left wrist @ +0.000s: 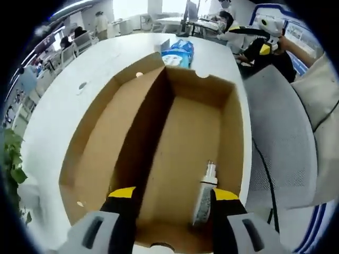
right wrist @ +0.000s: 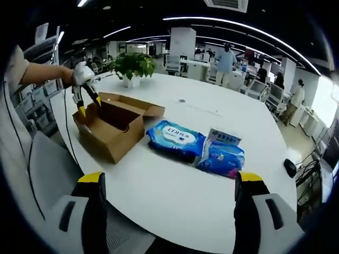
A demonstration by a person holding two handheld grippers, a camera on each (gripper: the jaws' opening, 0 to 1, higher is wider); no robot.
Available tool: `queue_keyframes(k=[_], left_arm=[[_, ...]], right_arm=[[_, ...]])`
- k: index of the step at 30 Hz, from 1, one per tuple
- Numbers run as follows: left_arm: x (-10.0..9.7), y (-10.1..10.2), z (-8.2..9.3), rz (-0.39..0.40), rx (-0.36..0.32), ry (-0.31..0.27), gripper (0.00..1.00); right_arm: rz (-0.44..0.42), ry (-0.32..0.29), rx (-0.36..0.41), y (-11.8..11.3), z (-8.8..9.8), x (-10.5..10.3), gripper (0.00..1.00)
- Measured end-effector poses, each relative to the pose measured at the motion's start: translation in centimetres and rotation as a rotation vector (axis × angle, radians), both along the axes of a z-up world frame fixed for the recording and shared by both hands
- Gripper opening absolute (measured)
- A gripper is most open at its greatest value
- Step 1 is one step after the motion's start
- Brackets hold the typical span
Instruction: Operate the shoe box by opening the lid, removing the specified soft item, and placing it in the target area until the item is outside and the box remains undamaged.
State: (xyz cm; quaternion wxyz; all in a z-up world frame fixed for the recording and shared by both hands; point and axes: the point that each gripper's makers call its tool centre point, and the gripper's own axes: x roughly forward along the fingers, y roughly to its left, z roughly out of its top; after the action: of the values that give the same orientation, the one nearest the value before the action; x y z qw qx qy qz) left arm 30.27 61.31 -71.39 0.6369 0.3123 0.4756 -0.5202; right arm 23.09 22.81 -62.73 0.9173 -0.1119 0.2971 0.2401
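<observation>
My left gripper (left wrist: 172, 203) hangs over the one shoe box (left wrist: 159, 153), its two yellow-tipped fingers spread and holding nothing. The box fills the centre of the left gripper view, and its lid (left wrist: 100, 137) is already folded open toward the left of the frame. Inside I count a single item, a small bottle (left wrist: 205, 198) lying on the box floor at lower centre, just beside my right-hand finger; I cannot tell whether they touch. Beyond the far wall of the box, at upper centre, one blue soft pack (left wrist: 179, 53) lies on the white table (left wrist: 63, 100).

In the right gripper view my right gripper (right wrist: 172, 203) is at the bottom of the frame, fingers wide apart and empty, well away from the box. Here I count two blue soft packs: a flat one (right wrist: 176, 138) at centre and a second (right wrist: 223, 153) just beside it to the right, both outside the box on the table. One potted plant (right wrist: 132, 66) stands at upper left.
</observation>
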Motion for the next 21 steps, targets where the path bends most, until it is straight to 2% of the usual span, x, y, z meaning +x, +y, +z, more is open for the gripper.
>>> queue_keyframes(k=[1, 8, 13, 21], left_arm=[[-0.1, 0.1, -0.3, -0.029, 0.019, 0.006, 0.56], [-0.4, -0.2, -1.4, -0.102, 0.071, 0.041, 0.56], [-0.9, -0.3, -2.2, -0.164, 0.091, 0.062, 0.55], [-0.8, -0.7, -1.4, -0.184, 0.071, 0.060, 0.55]], right_arm=[[-0.001, 0.001, -0.011, -0.2, -0.1, -0.1, 0.96], [-0.023, -0.004, -0.006, -0.6, 0.0, -0.4, 0.96], [-0.027, 0.019, -0.011, -0.5, -1.1, -1.0, 0.96], [-0.029, 0.024, -0.020, -0.4, -1.1, -1.1, 0.96]])
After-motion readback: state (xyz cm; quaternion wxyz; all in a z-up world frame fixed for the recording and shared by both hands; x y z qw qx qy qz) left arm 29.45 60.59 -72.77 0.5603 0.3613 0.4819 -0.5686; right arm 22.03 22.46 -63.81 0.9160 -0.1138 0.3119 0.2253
